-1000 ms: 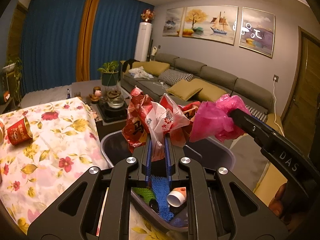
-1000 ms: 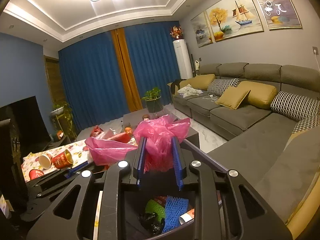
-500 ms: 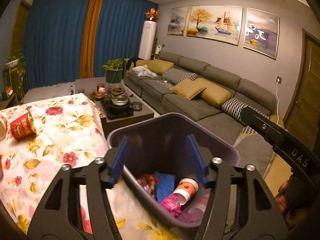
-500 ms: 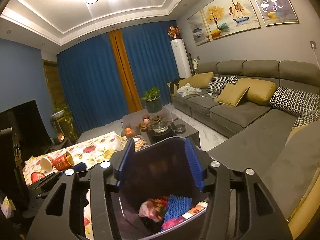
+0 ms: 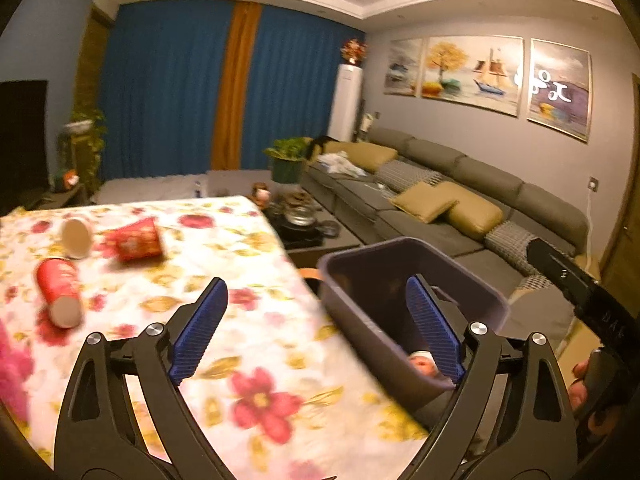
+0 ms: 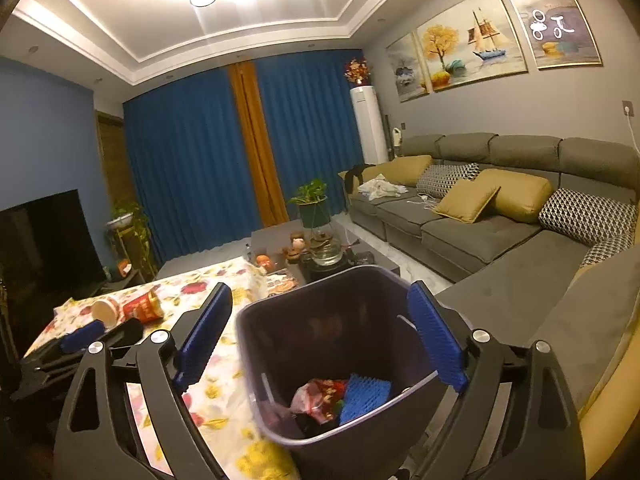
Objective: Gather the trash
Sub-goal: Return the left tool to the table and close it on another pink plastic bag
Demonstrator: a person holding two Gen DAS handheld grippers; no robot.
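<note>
My left gripper point(image 5: 316, 294) hangs over the floral table edge beside the dark bin point(image 5: 400, 246). Its jaws are opening wide and hold nothing. Two red paper cups point(image 5: 138, 240) point(image 5: 60, 292) and a pale cup point(image 5: 76, 234) lie on their sides on the tablecloth, with something pink point(image 5: 12, 368) at the left edge. My right gripper point(image 6: 320, 300) hovers above the bin point(image 6: 320, 274), its jaws also opening and empty. Inside the bin lie a red-and-white wrapper point(image 6: 320, 394) and blue foam mesh point(image 6: 364, 396).
The floral-cloth table point(image 5: 248, 344) runs left of the bin. A low coffee table with a teapot point(image 6: 326, 254) and a grey sofa point(image 6: 480, 232) stand beyond. A dark TV point(image 6: 44, 240) is at the far left. A hand point(image 5: 578, 384) holds the right gripper.
Both grippers opened and let go of the red-and-white wrapper and the pink bag, which dropped into the bin. The left gripper then swung left over the table.
</note>
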